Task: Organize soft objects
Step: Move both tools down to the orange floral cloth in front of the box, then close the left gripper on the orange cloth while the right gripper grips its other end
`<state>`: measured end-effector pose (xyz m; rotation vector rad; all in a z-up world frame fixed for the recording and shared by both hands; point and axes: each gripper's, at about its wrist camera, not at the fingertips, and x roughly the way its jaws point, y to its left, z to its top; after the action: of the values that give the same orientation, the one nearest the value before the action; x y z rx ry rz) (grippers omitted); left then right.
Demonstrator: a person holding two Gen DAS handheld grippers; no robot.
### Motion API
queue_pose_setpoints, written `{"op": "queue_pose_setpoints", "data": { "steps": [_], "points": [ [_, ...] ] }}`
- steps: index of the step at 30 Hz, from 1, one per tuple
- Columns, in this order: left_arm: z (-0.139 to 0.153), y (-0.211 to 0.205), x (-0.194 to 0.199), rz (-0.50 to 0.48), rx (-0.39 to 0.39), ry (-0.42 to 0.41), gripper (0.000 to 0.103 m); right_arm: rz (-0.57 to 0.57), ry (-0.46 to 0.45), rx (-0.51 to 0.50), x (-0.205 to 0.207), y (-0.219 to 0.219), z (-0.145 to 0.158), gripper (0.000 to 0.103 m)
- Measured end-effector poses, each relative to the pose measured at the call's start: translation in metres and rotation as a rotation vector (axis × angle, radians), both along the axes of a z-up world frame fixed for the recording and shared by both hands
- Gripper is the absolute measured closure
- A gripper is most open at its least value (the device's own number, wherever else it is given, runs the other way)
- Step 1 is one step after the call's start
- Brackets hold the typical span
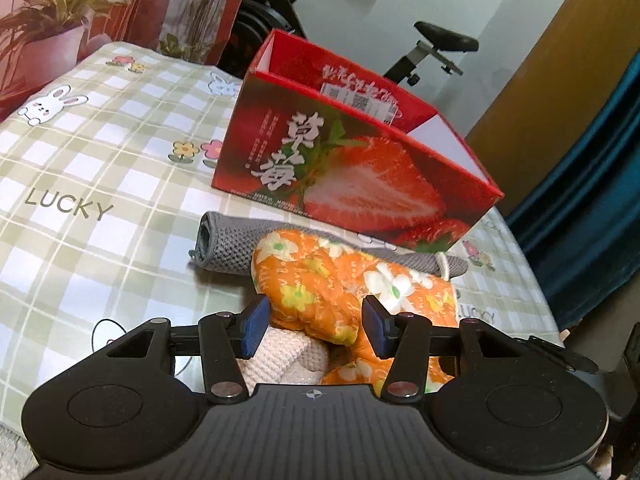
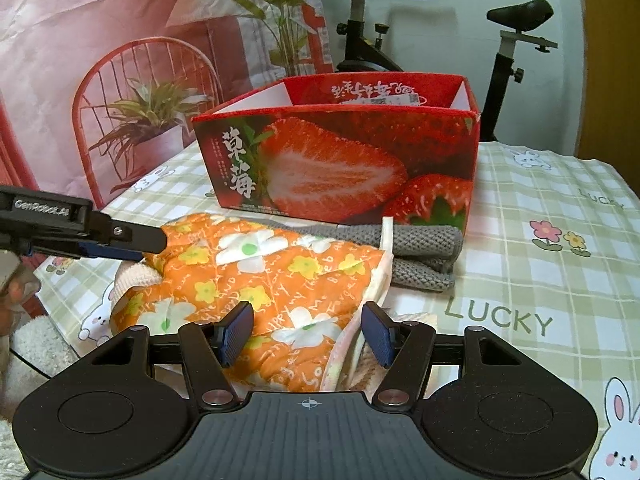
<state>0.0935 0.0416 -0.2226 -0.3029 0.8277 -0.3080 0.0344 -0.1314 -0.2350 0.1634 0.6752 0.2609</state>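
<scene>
An orange flowered padded cloth (image 1: 320,280) (image 2: 280,272) lies crumpled on the checked tablecloth, in front of an open red strawberry box (image 1: 360,168) (image 2: 340,160). A grey knit cloth (image 1: 232,244) (image 2: 424,248) lies behind it, against the box. A cream knit piece (image 1: 280,356) (image 2: 132,276) shows under the orange cloth's left end. My left gripper (image 1: 316,328) is open, low over that end, its finger (image 2: 136,236) reaching in from the left. My right gripper (image 2: 308,336) is open too. It straddles the cloth's near right edge, and the pads do not visibly pinch the cloth.
The table (image 2: 540,280) carries a green checked cover with rabbits and the word LUCKY. An exercise bike (image 2: 516,40) stands behind the box. A printed backdrop (image 2: 120,80) with a chair and plants hangs at the back left. A dark blue curtain (image 1: 600,180) hangs at the right.
</scene>
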Motion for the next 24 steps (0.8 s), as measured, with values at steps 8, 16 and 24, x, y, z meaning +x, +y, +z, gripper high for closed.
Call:
{"op": "queue_pose_setpoints", "data": {
  "steps": [8, 16, 24],
  "points": [
    [-0.015, 0.0, 0.019, 0.032, -0.033, 0.022, 0.047, 0.008, 0.001, -0.018, 0.0, 0.003, -0.007, 0.045],
    [-0.018, 0.001, 0.02, 0.018, -0.048, -0.008, 0.049, 0.01, 0.004, -0.025, 0.002, 0.003, -0.008, 0.045],
    [-0.005, -0.004, 0.001, -0.019, 0.046, -0.119, 0.08, 0.004, 0.006, 0.004, 0.004, -0.002, -0.007, 0.044]
  ]
}}
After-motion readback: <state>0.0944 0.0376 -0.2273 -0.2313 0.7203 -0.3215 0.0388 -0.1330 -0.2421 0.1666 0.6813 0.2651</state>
